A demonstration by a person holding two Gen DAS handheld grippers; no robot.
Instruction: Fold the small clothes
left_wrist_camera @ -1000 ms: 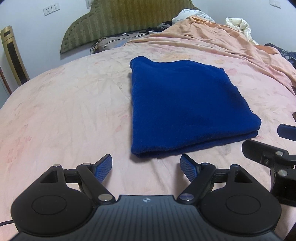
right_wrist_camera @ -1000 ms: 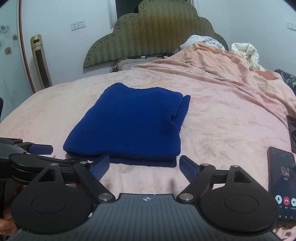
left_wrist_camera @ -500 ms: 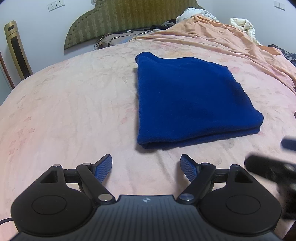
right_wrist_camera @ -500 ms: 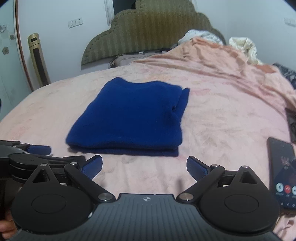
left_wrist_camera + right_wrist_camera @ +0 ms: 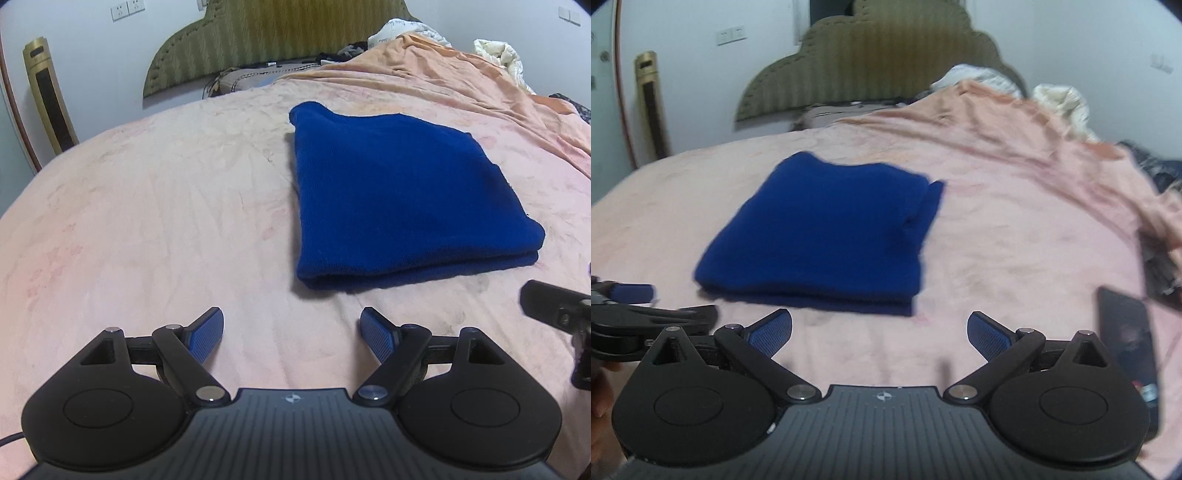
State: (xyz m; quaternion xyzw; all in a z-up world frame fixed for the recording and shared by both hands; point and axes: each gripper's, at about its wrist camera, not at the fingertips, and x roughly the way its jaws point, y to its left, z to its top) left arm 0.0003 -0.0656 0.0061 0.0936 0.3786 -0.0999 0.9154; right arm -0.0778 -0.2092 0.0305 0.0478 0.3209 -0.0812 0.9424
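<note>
A blue sweater [image 5: 399,199] lies folded into a flat, layered rectangle on the pink bed [image 5: 147,221], its doubled near edge facing both grippers. Neither gripper touches it. The left gripper [image 5: 291,332] hangs over bare bedding with its jaws wide apart and nothing between them; the sweater lies ahead of it and off to its right, near but clear of the fingertips. The right gripper [image 5: 879,334] has just been opening its jaws, which now stand very wide and empty; the sweater lies ahead and slightly to its left, its near edge just beyond the fingertips. That makes the right gripper look the closer of the two. The rectangle seems to run a little longer away from the grippers than across. A phone [image 5: 1126,332] rests on the bed to the right, well clear. The fold looks finished or nearly so.
</note>
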